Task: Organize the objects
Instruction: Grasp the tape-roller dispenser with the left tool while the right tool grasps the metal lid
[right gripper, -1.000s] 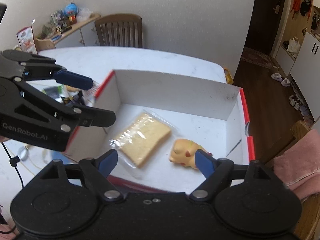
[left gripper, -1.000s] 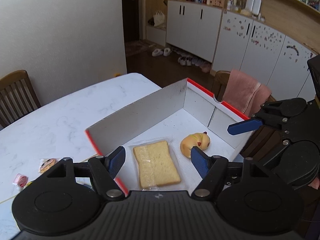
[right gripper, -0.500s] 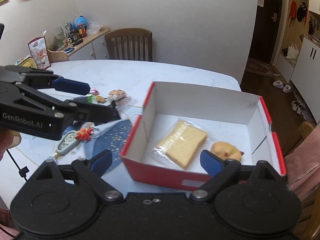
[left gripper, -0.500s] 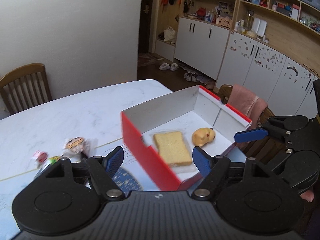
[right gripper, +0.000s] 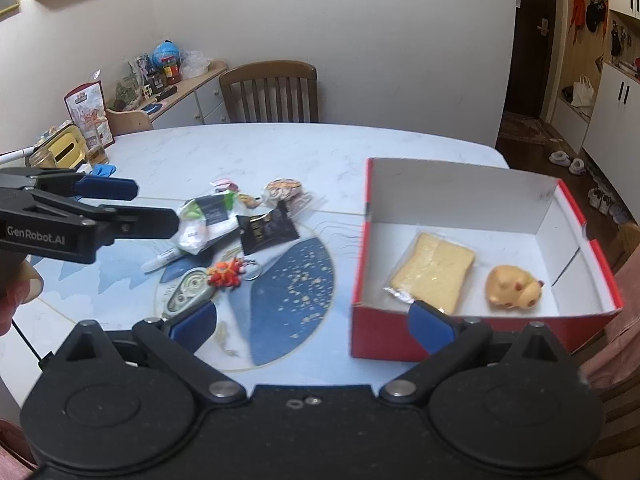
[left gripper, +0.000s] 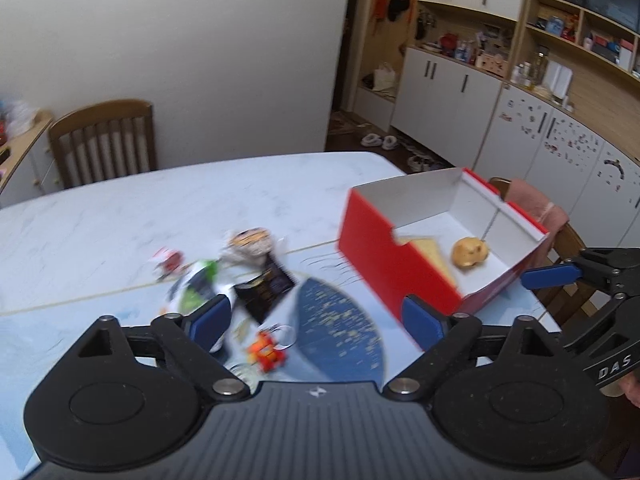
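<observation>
You're between picks: both tools, left (left gripper: 316, 318) & right (right gripper: 312, 326), opening, empty; next, grab orange keychain (right gripper: 226, 274) for red box (right gripper: 400, 336).

wooden chair (right gripper: 272, 90) behind the marble table (right gripper: 280, 148), white cabinets (left gripper: 448, 92), globe (right gripper: 165, 54) on sideboard

Open red box (right gripper: 404, 338), white inside, holding wrapped bread slice (right gripper: 434, 273) beside yellow squishy toy (right gripper: 513, 287); loose clutter (right gripper: 236, 222) left: packets, possibly marker, orange keychain (right gripper: 227, 274).
</observation>
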Demonstrator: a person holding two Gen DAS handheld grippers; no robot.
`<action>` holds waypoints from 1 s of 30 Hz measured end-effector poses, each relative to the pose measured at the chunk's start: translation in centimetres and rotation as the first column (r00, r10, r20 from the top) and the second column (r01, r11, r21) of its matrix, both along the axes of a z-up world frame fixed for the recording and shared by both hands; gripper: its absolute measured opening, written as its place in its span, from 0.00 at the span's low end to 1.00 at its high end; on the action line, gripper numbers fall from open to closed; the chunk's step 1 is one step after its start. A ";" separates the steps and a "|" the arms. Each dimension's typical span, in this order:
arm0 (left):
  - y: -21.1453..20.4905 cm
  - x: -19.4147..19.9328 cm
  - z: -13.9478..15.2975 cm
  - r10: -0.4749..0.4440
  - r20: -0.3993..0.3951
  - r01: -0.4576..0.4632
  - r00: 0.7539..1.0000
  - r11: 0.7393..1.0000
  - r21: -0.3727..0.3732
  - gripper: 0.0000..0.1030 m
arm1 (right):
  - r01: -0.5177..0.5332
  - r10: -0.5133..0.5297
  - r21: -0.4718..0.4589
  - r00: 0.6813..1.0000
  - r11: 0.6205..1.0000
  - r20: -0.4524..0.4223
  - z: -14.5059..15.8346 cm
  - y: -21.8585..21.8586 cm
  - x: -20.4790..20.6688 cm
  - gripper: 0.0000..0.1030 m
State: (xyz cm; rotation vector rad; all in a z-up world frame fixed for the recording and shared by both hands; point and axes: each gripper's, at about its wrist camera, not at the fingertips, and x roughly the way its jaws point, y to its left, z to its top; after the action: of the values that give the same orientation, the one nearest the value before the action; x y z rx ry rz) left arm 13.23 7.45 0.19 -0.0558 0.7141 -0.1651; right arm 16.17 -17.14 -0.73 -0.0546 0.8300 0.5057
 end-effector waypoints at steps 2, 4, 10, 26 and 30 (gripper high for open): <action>1.4 -0.5 -0.5 0.014 -0.003 -0.014 1.000 1.000 0.006 0.95 | 0.001 -0.001 -0.001 1.000 1.000 -0.006 -0.1 0.9 -0.2 0.99; 2.6 -0.9 -0.9 0.028 -0.003 -0.028 1.000 0.999 0.014 0.99 | 0.000 0.000 -0.001 1.000 1.000 -0.010 -0.2 1.8 -0.5 0.99; 5.3 -2.0 -2.4 0.056 0.019 -0.057 0.998 0.997 0.045 1.00 | -0.015 0.014 -0.009 0.999 1.000 -0.031 -1.2 5.1 -1.3 0.99; 7.5 -1.2 -8.2 0.014 -0.101 -0.004 0.995 0.995 0.104 1.00 | -0.117 0.111 -0.057 0.989 0.992 -0.098 -7.0 13.3 -3.6 0.99; 7.0 -0.2 -9.5 -0.003 -0.133 0.014 0.991 0.996 0.088 1.00 | -0.137 0.129 -0.074 0.986 0.988 -0.107 -8.6 14.7 -4.0 0.99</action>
State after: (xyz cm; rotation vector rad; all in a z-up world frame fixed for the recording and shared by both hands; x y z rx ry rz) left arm 13.02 14.41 -9.32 0.0218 0.8540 -0.1383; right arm 12.16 -2.47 -9.32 -0.1615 0.9507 0.6042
